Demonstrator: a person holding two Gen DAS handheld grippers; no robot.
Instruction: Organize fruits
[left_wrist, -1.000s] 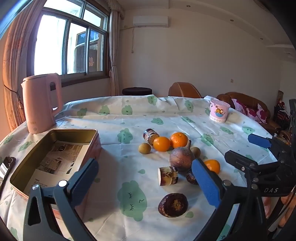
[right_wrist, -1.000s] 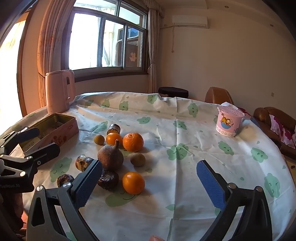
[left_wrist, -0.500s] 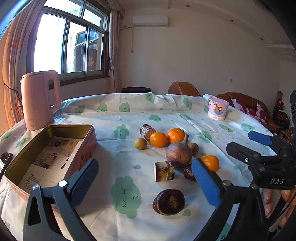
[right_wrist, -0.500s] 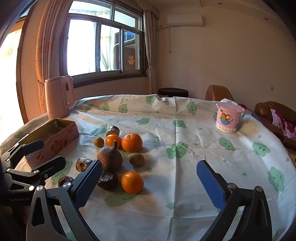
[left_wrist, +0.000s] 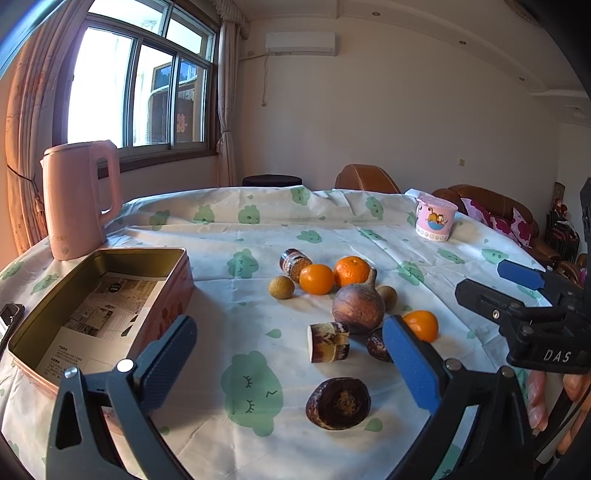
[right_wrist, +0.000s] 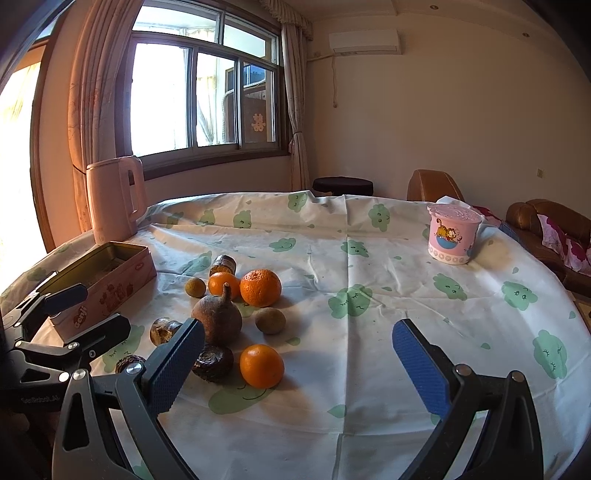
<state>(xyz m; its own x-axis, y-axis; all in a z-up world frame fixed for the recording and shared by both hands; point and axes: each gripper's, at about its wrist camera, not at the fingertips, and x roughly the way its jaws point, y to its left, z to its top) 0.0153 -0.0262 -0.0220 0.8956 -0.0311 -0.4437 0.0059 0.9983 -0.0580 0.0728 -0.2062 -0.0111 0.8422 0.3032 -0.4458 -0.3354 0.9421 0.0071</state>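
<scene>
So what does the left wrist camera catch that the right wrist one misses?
Only the left shows the paper lining inside the open tin and fingers holding the right hand-held gripper. Only the right shows the left hand-held gripper from outside. Both share the oranges, the pink kettle and the pink cup.

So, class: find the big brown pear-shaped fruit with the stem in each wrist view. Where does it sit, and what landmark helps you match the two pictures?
Left wrist view: the pear-shaped fruit sits right of centre, behind the cut cane piece.
Right wrist view: the fruit sits left of centre, above the left pad.
Shared landmark: the pink cup, far right on the table.
</scene>
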